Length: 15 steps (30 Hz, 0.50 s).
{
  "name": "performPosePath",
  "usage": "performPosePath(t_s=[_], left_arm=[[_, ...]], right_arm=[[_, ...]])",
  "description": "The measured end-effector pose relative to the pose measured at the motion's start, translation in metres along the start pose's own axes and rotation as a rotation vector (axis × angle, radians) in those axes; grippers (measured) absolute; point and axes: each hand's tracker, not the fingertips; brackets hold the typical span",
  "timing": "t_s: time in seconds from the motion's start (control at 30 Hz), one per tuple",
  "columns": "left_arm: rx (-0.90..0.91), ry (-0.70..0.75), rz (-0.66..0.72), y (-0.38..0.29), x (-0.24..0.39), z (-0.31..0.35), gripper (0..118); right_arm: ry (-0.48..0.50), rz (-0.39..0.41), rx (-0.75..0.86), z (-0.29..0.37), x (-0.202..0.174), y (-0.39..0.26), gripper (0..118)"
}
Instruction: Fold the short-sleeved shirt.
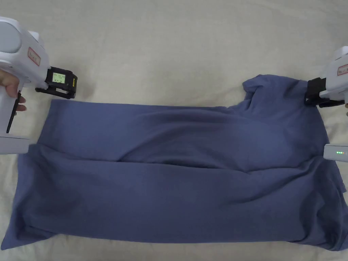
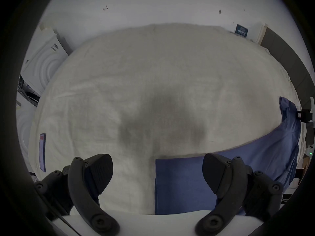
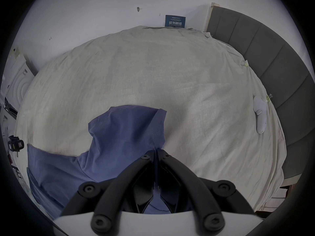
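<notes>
Shirt (image 1: 176, 170) flat; right tool (image 3: 156, 152) pinching sleeve, left tool (image 2: 157, 175) spread.

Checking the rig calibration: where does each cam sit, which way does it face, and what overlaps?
Head view: above, looking down at the blue shirt on the bed sheet; a hand shows.
Left gripper view: on the left gripper, jaws apart above the shirt's corner, facing across the bed.
Right gripper view: on the right gripper, jaws pinching the sleeve, facing the headboard.
Shared: the shirt and sheet appear in all three.
</notes>
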Motion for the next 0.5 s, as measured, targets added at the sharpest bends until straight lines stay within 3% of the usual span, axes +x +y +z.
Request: performPosePath(t_s=[0.17,0.33,0.5], left_arm=[[-0.044,0.006,0.025,0.003,0.002,-0.02,105],[-0.075,0.006,0.011,-0.001,0.003,-0.032,80],[-0.071,-0.065,0.086,-0.005,-0.001,-0.029,50]], right_arm=[[0.01,0.013,-0.003,0.002,0.0,0.0,3],[0.013,0.002,-0.005,0.0,0.003,-0.001,3],[0.011,-0.004,-0.01,-0.004,0.005,-0.002,3]])
